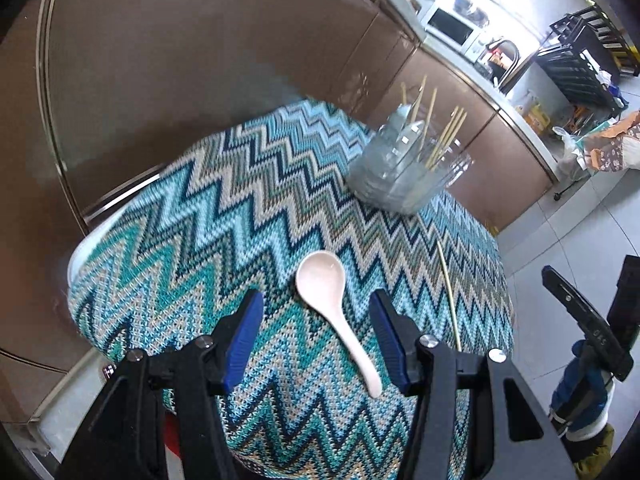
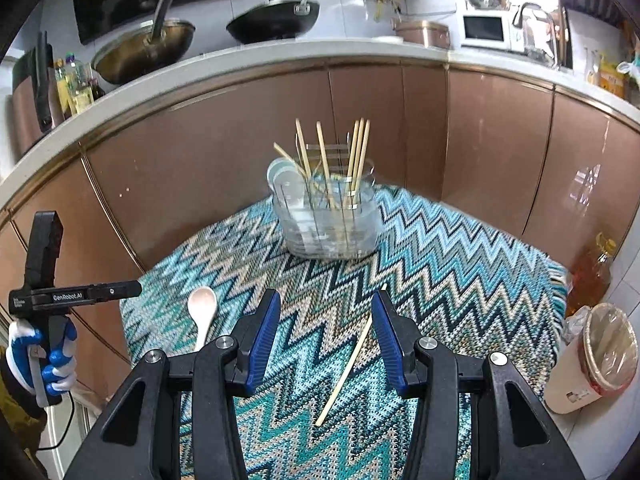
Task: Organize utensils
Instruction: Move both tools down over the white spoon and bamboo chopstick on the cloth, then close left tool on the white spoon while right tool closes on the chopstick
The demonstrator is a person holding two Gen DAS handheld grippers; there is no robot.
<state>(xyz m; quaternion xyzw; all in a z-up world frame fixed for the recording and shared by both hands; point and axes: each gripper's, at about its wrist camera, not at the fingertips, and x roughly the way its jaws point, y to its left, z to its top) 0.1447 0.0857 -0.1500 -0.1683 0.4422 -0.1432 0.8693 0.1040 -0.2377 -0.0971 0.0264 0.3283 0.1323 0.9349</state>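
Observation:
A pale pink spoon (image 1: 334, 308) lies on the zigzag cloth, bowl away from me, between the open jaws of my left gripper (image 1: 316, 308), which hovers above it without touching. A single bamboo chopstick (image 2: 348, 364) lies on the cloth under my right gripper (image 2: 325, 312), whose blue pads stand apart with nothing pressed between them. The same chopstick (image 1: 450, 292) and spoon (image 2: 203, 312) show in the other views. A clear holder (image 2: 330, 220) at the far side of the table holds several chopsticks and spoons.
The round table carries a teal zigzag cloth (image 1: 224, 216) and stands against brown cabinets (image 2: 220, 152). A bin with a liner (image 2: 596, 356) and an oil bottle (image 2: 592, 276) stand on the floor at the right. A gloved hand (image 2: 40, 356) holds the left gripper's handle.

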